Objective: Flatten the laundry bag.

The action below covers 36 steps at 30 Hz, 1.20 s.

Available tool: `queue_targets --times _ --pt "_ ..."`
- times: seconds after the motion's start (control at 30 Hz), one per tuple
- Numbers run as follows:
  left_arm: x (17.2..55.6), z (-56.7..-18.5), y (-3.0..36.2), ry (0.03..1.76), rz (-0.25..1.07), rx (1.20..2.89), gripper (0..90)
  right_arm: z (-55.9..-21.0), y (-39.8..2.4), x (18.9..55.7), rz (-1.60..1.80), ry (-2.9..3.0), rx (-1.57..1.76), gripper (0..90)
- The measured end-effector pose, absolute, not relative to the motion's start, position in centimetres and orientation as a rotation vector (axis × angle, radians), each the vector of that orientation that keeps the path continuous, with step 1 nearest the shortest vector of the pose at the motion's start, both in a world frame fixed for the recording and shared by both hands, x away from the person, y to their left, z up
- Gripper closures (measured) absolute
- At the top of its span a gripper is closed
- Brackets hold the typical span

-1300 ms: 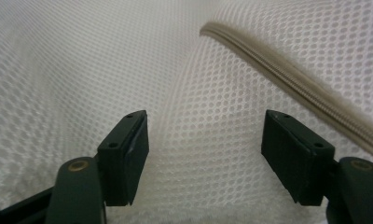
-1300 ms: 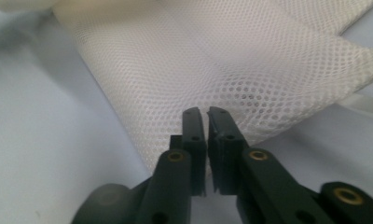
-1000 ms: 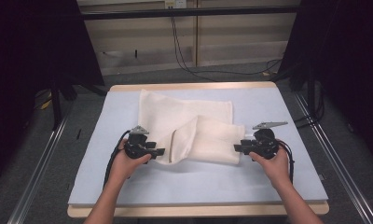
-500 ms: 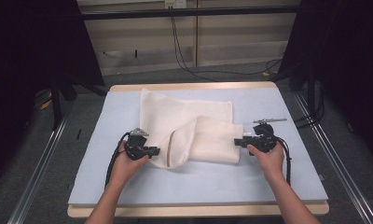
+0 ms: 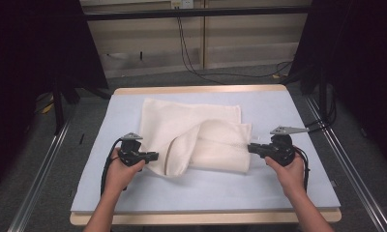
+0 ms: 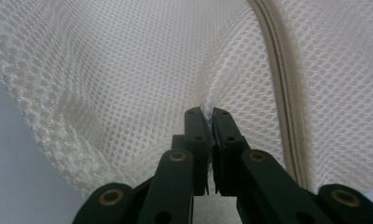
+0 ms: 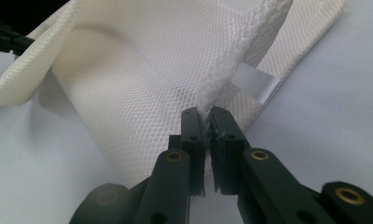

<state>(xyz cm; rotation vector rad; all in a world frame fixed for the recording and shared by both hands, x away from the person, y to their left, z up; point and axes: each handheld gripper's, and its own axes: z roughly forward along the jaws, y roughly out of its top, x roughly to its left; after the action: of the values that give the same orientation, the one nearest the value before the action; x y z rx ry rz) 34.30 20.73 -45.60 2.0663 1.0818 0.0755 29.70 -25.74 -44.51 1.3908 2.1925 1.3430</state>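
No readable text anywhere. White tag (image 7: 255,82) on mesh bag (image 7: 166,70) looks blank, though possibly too blurred to tell.

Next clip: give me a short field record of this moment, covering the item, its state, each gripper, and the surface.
item: white mesh laundry bag
state: partly folded, zipper along one edge, lying on the table
left gripper: jaws just closed, pinching the mesh at the bag's near-left edge
right gripper: jaws just closed, pinching the bag's right edge beside a small white label
surface: light blue table
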Motion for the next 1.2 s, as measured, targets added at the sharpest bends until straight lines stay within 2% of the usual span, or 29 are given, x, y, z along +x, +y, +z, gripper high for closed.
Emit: queue_targets --times 0.33,0.47,0.57,0.77,1.03,1.2 --pt "32.9 -45.1 22.8 1.087 0.036 2.025 85.8 -44.4 -25.6 26.7 1.418 2.254 1.262 82.6" --pt "32.6 -45.4 23.7 1.116 0.024 2.043 85.9 -44.4 -26.0 26.2 1.403 2.269 1.266 72.7" --pt "32.5 -45.5 23.9 1.12 0.022 2.046 85.9 -44.3 -26.8 26.1 1.346 2.283 1.318 70.0" --pt "32.5 -45.7 23.9 1.123 0.018 2.064 85.9 -45.2 -27.8 27.3 1.225 2.236 1.42 67.0" --pt "32.8 -46.0 24.0 1.119 0.006 2.088 85.7 -46.5 -25.5 30.3 1.19 2.224 1.514 63.7" --pt "32.9 -46.1 23.7 1.123 0.012 2.097 85.6 -47.5 -23.3 31.4 1.123 2.303 1.501 57.4"
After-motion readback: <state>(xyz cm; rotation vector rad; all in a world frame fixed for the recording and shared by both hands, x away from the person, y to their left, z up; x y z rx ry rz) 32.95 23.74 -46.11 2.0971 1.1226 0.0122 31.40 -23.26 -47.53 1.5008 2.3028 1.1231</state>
